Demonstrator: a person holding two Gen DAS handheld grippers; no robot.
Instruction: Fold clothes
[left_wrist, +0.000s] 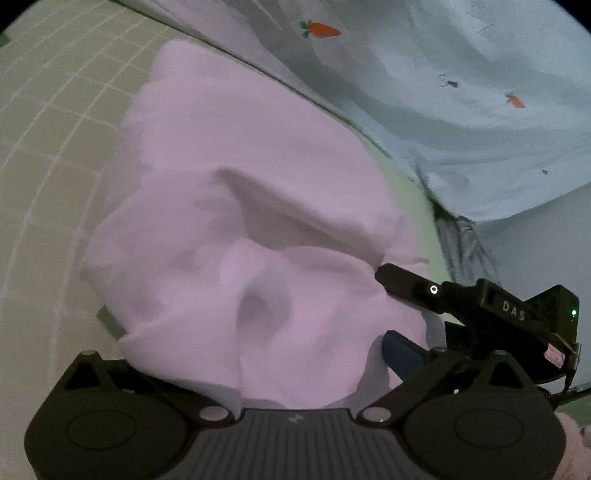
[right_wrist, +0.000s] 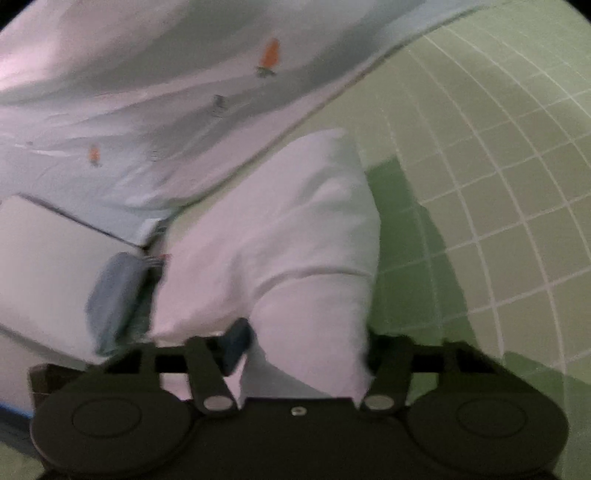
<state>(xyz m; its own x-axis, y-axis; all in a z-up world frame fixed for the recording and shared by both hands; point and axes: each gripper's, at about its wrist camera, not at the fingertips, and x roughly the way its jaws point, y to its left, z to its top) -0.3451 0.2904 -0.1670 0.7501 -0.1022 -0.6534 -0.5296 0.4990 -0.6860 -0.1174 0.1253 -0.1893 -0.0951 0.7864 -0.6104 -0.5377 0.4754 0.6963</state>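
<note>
One garment: pale pink garment (left_wrist: 236, 229), bunched and creased, lifted off the green gridded mat (left_wrist: 48, 122); a large shadow lies on the mat beside it in the right wrist view.
Garment, right wrist view: same pink cloth (right_wrist: 280, 229) hangs in thick folds, a stitched hem line crossing its lower part.
Left gripper (left_wrist: 255, 354): cloth fills the whole space between the fingers and hides the left finger; only the right blue pad (left_wrist: 402, 352) shows. Cannot tell whether the tongs are together on the cloth or apart.
Right gripper (right_wrist: 303, 343): cloth drapes between its fingers; the left blue pad (right_wrist: 236, 341) touches the fabric, the right finger sits against the cloth's edge. The tips are covered, so I cannot tell whether the grip is closed; picture blurred.
Right gripper, from the left wrist: its black body lettered "DAS" with a green light sits at the pink cloth's right edge, one black finger (left_wrist: 406, 284) touching the fabric.
Beyond: light blue sheet with orange carrot print (left_wrist: 461, 92), wrinkled, along the far edge of the mat.
Right wrist view, left side: a white flat surface (right_wrist: 48, 266), with an unclear grey-blue blur beside the pink cloth.
</note>
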